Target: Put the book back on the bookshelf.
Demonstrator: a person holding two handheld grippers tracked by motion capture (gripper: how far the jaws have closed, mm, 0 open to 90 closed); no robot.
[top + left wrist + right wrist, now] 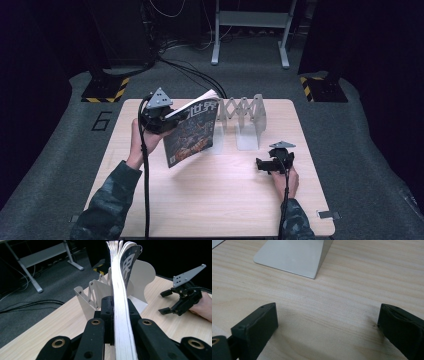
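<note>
Above the table's left half, the left gripper clamped a magazine near the expanding rack; floppy pages risked snagging. The right gripper rested, jaws apart.

The magazine hides the middle of the folding rack in the left gripper view (its lower edge runs off at 6 o'clock); cover print is too blurred to read.
</note>
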